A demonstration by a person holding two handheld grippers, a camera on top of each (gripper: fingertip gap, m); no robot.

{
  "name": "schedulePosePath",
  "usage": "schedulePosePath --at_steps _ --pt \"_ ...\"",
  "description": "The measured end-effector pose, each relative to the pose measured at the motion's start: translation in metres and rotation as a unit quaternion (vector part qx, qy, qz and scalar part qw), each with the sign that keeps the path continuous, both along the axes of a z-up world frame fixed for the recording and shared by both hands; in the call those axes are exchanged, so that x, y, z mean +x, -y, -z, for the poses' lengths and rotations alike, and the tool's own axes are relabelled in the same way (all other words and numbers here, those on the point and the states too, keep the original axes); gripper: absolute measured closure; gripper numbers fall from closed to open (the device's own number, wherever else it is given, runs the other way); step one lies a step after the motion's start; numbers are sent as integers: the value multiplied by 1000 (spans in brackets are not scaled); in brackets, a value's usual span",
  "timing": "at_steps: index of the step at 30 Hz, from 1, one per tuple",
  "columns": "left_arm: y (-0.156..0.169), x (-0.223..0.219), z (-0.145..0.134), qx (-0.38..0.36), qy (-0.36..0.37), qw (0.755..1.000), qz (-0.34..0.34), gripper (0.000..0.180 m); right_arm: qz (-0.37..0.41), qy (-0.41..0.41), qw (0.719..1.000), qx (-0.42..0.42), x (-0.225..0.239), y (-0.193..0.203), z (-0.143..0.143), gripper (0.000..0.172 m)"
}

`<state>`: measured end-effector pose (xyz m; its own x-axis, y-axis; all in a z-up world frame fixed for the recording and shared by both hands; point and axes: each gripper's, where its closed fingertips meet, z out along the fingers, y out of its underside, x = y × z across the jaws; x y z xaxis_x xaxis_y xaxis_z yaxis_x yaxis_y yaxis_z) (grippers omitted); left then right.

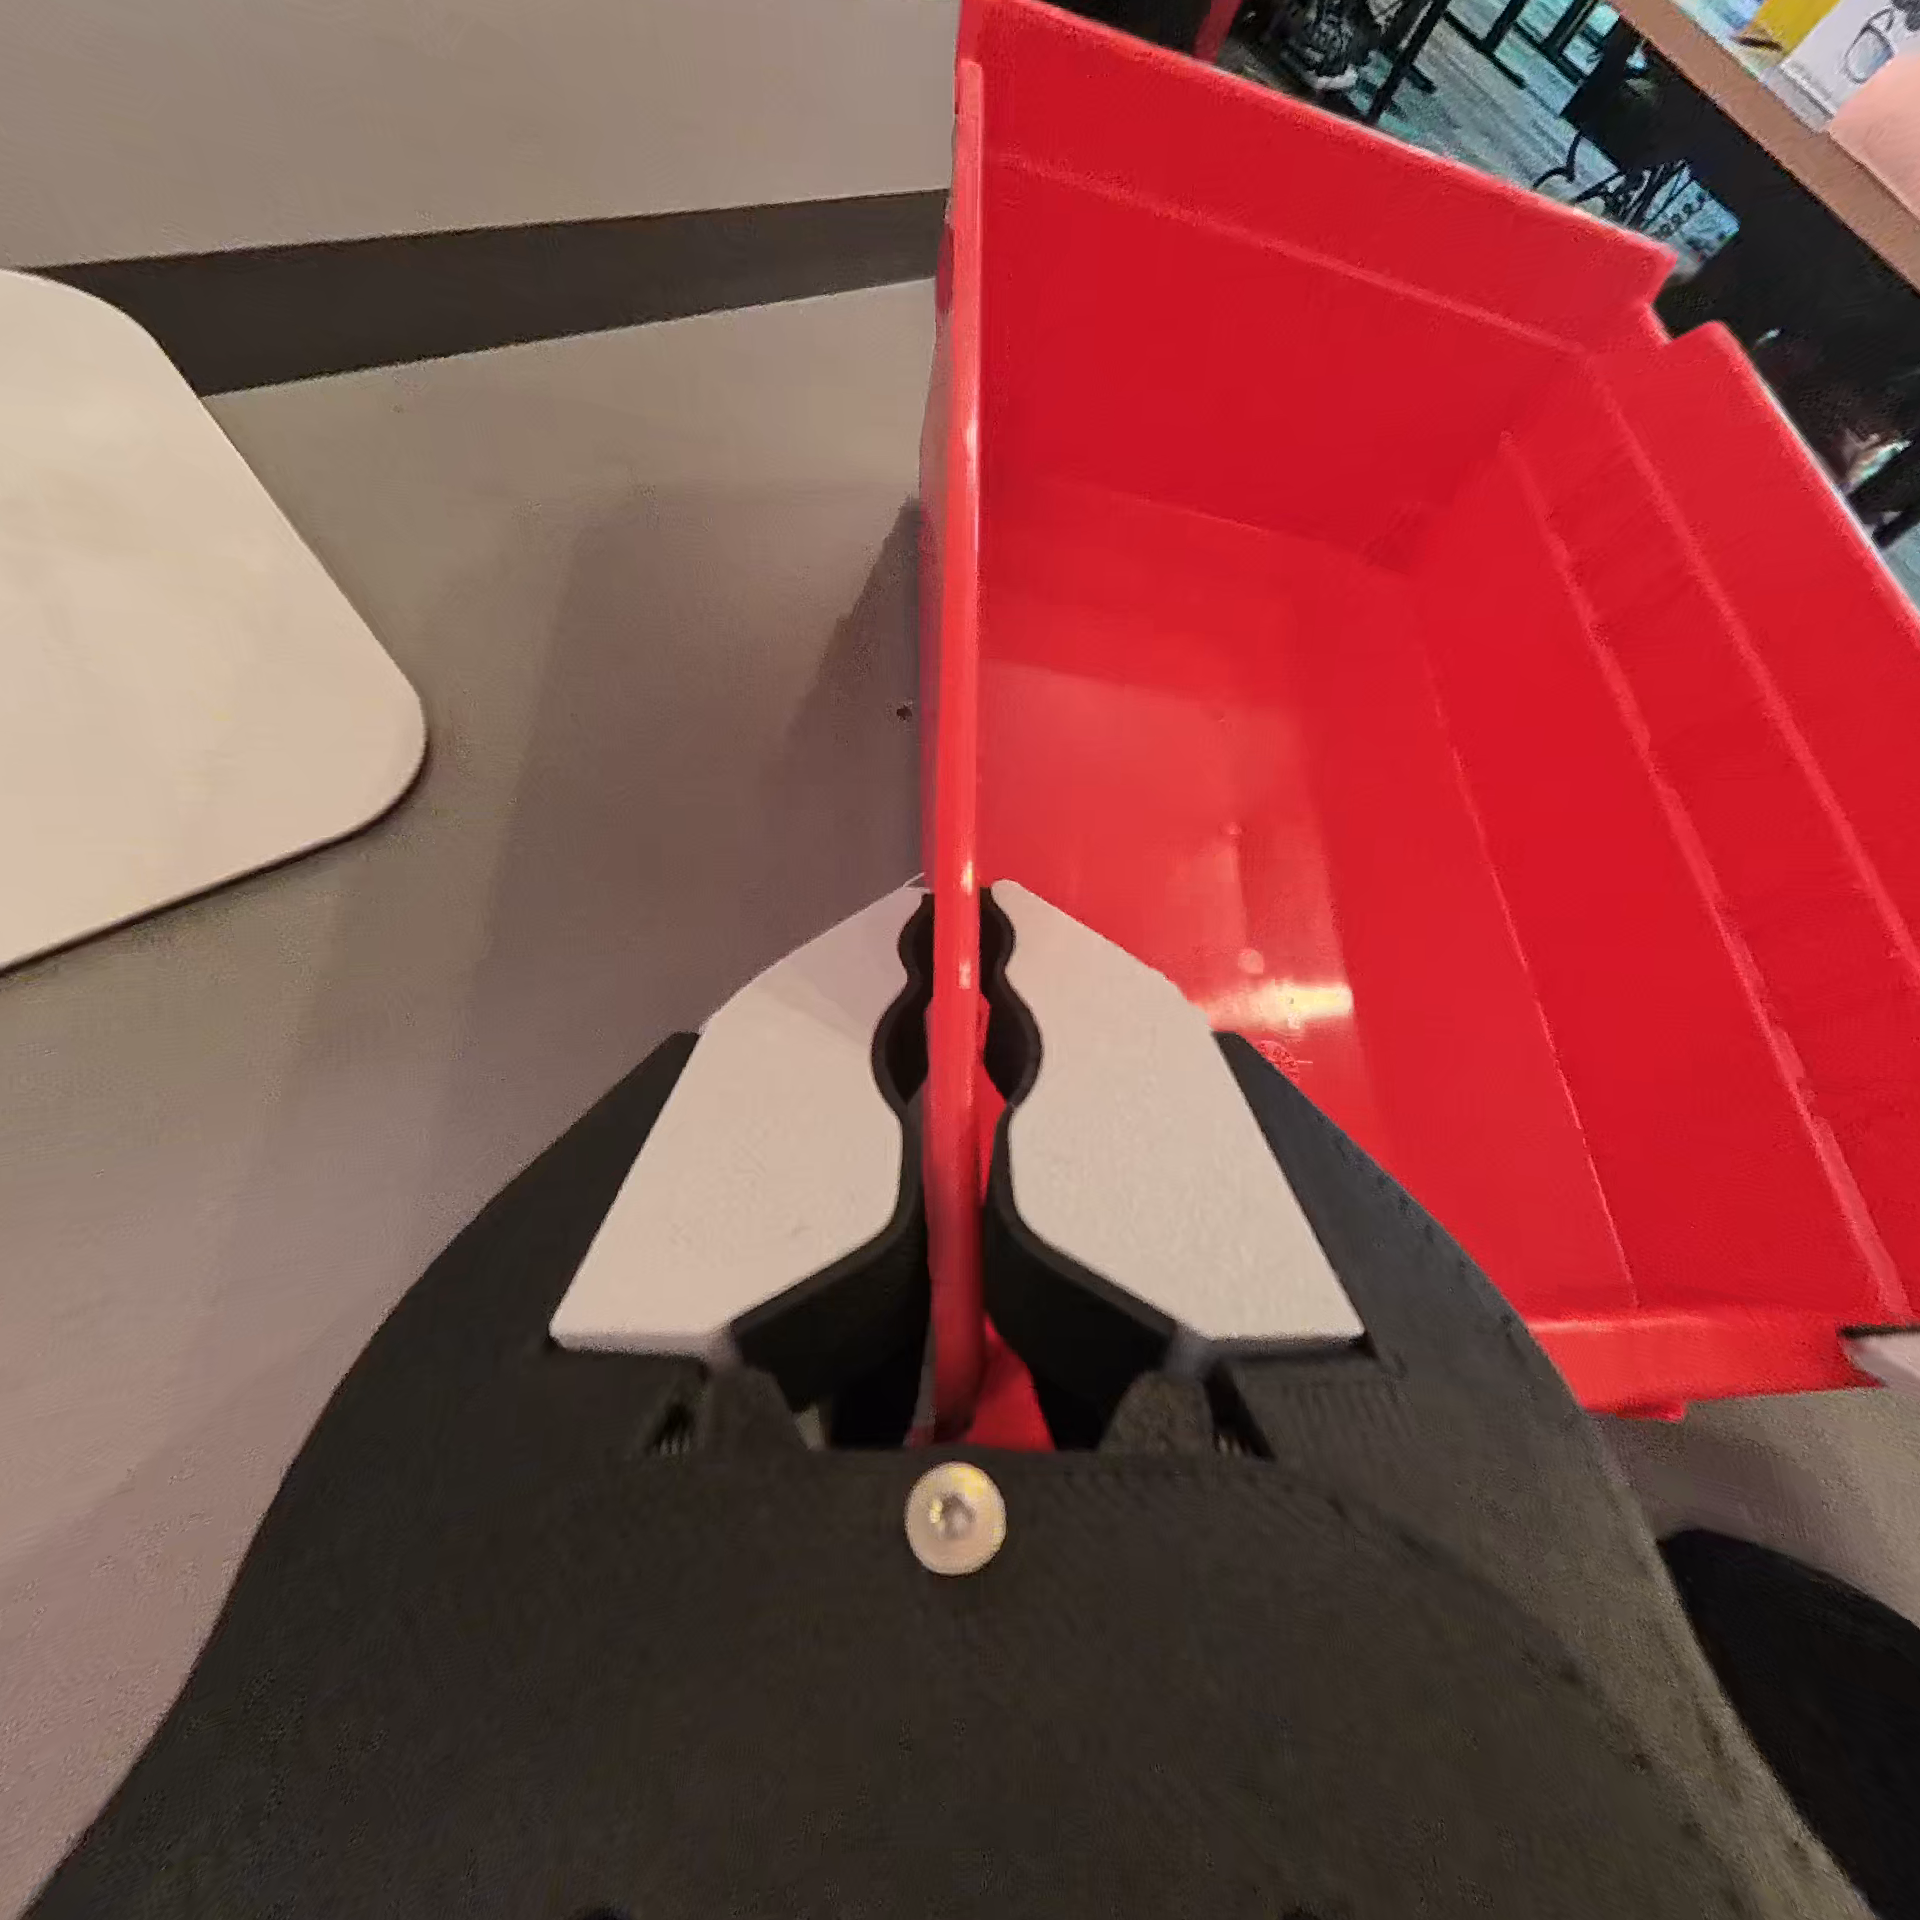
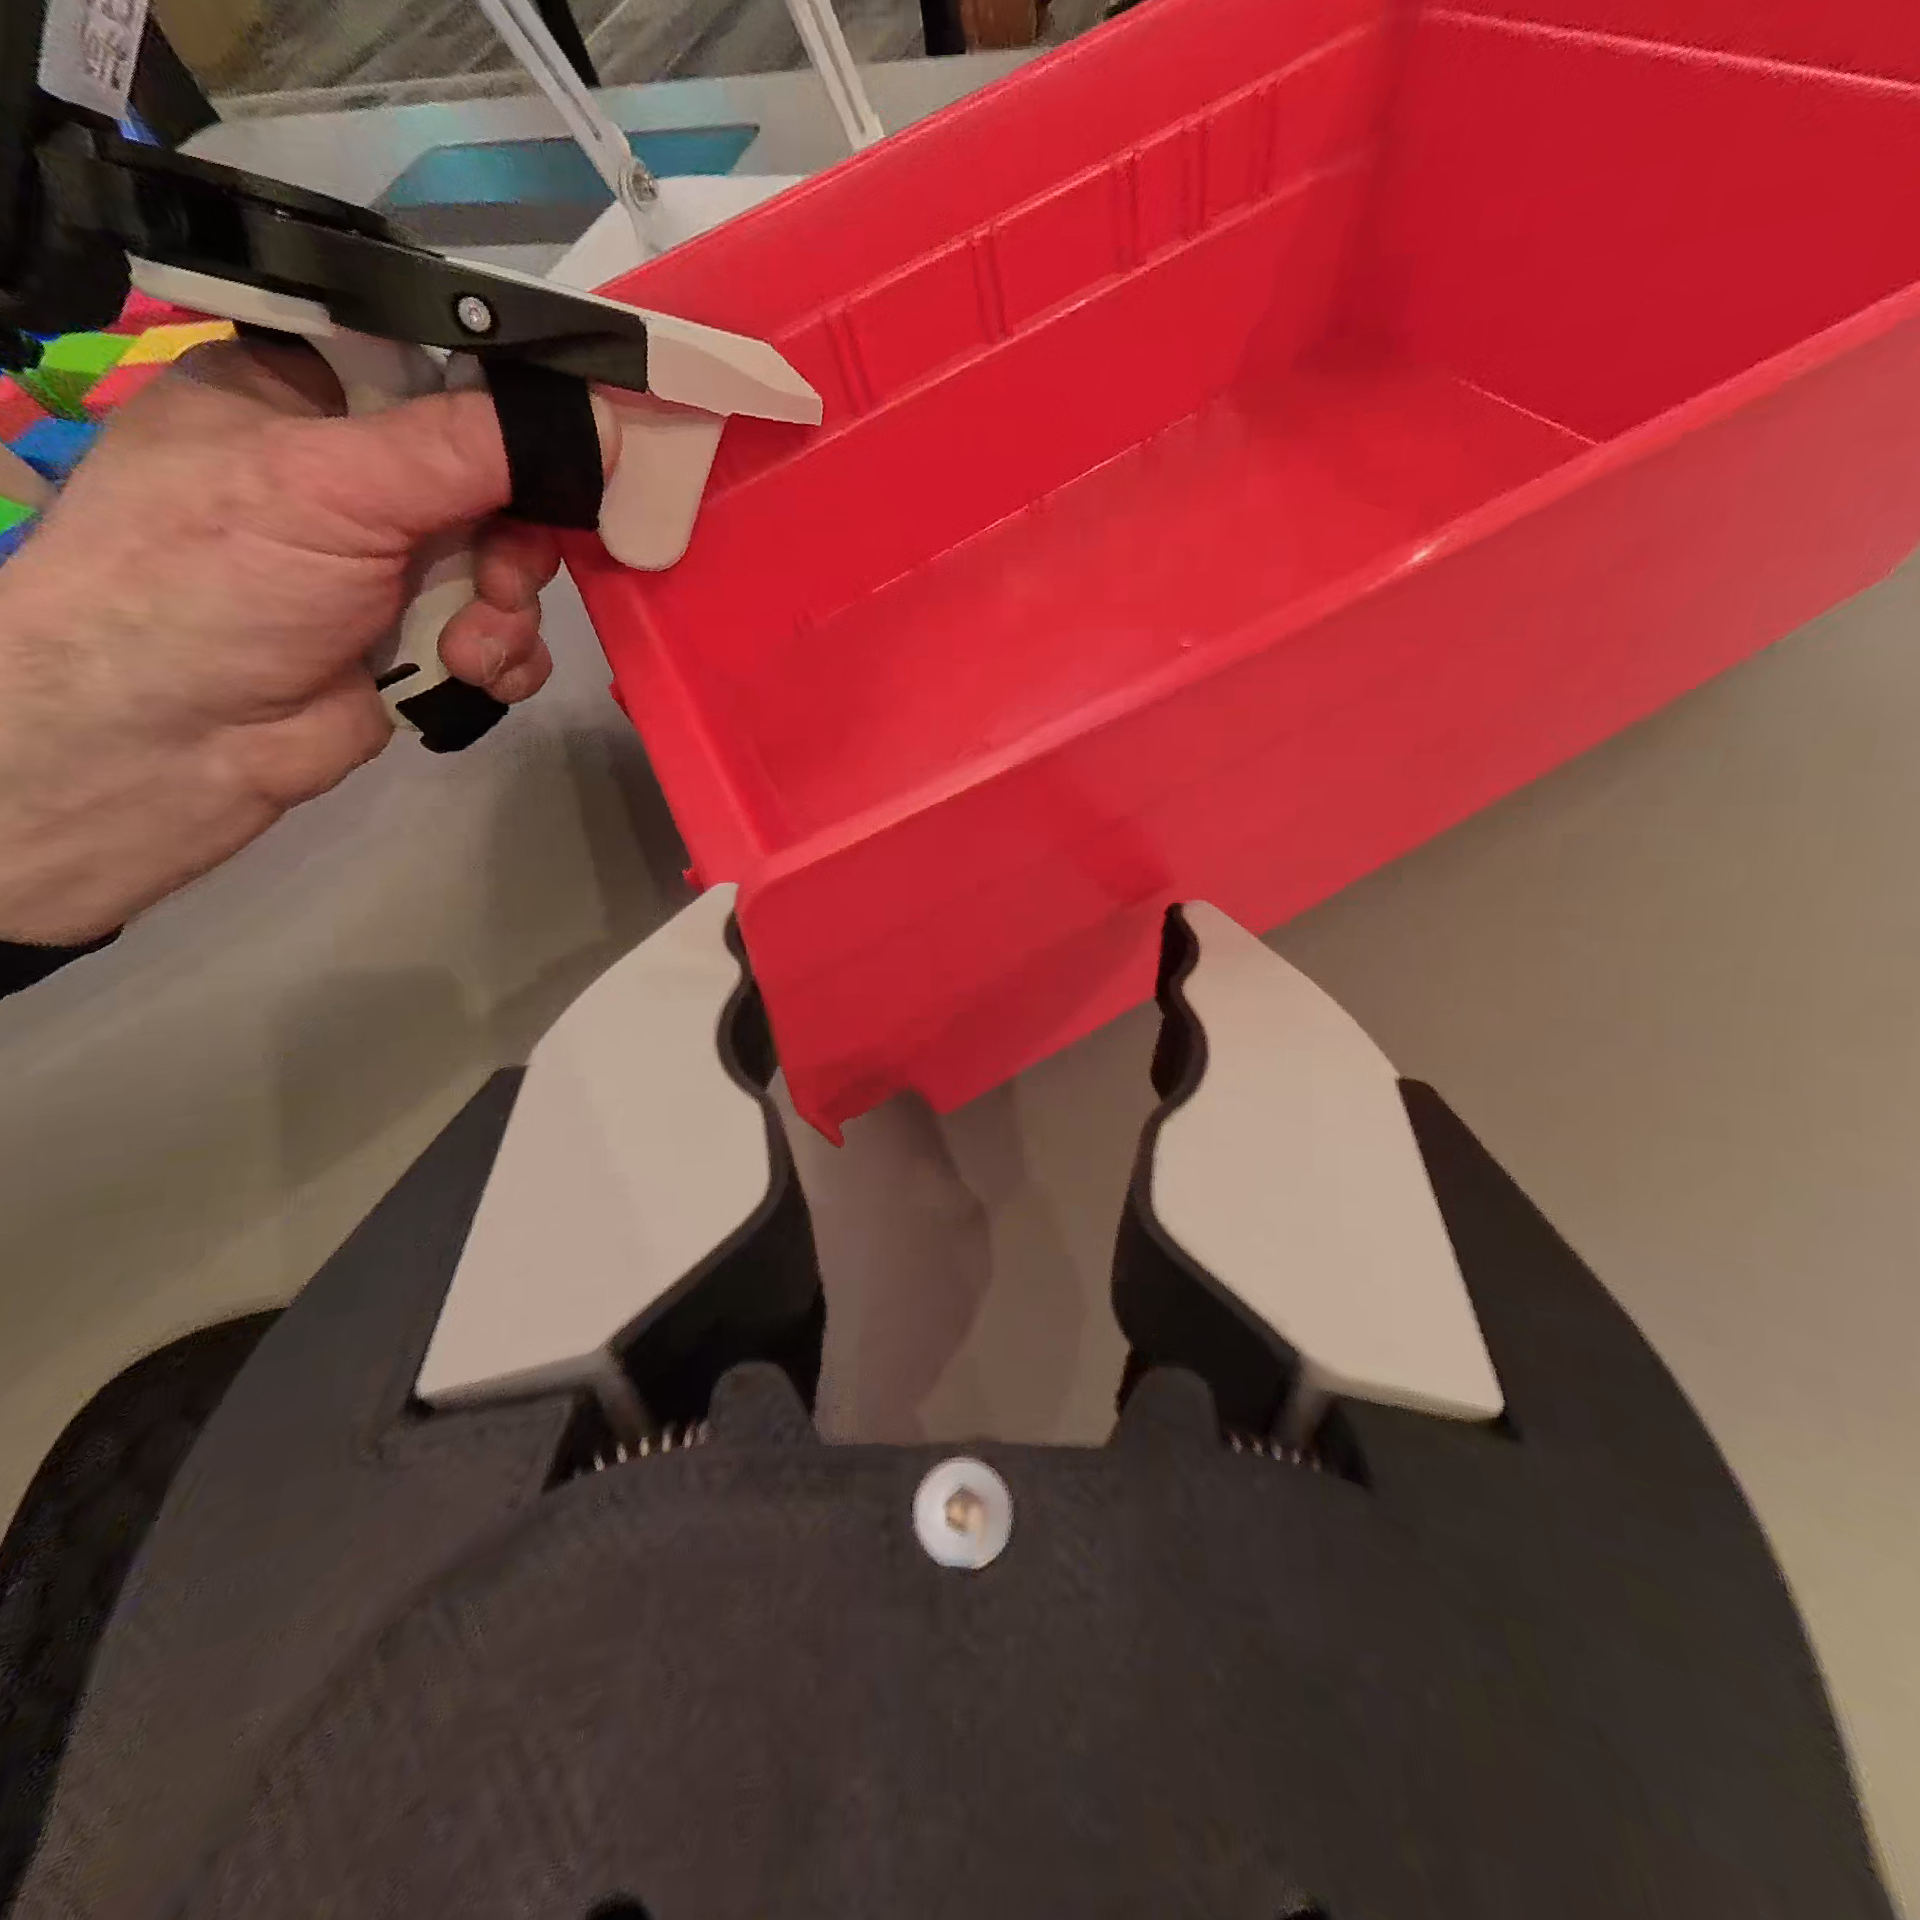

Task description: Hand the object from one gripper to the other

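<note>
— Grey tabletop point(image 1: 540, 644) underneath, plain and matte, and the red bin point(image 1: 1299, 582) is held above it, tilted. Where's the grip?

— Left claw point(image 1: 954, 966) is clamped on one side wall of the bin, both black pads pressed flat on the thin rim. In the right wrist view you see the same claw point(image 2: 727, 416) at the bin's far-left corner, a hand point(image 2: 208, 582) squeezing its handle.

— And the right claw point(image 2: 956, 935)?

— Apart. A near corner of the bin sits between its fingers; the left pad looks to be touching the wall or just beside it, the right pad stands clear. So it isn't holding yet.

— What could go wrong?

— I'd say the corner is the worry. If the right claw closes there, it would pinch across an angle, not a flat wall, and the bin could twist or squirt out. If the left lets go before the right bites, the bin would likely drop to the tabletop. It's a long, light thing held at one edge, so it may swing.

— Around it?

— A white rounded board point(image 1: 156, 623) lies left on the tabletop, well apart. Far off, white stand legs point(image 2: 582, 94), something multicoloured point(image 2: 73, 384) at the left edge, and dark furniture point(image 1: 1558, 104) across the room.
</note>
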<state>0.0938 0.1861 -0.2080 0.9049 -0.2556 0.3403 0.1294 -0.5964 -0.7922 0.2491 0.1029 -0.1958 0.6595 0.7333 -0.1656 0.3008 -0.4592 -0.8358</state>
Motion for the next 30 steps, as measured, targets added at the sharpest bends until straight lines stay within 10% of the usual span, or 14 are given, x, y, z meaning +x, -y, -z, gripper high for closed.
schedulePosePath --at_steps 14,30 --pt "0 91 -15 -6 100 992 70 121 76 60 995 -30 97 -123 21 155" --pt "-116 114 -18 -17 133 991 18 114 108 96 988 -49 106 -278 24 162"
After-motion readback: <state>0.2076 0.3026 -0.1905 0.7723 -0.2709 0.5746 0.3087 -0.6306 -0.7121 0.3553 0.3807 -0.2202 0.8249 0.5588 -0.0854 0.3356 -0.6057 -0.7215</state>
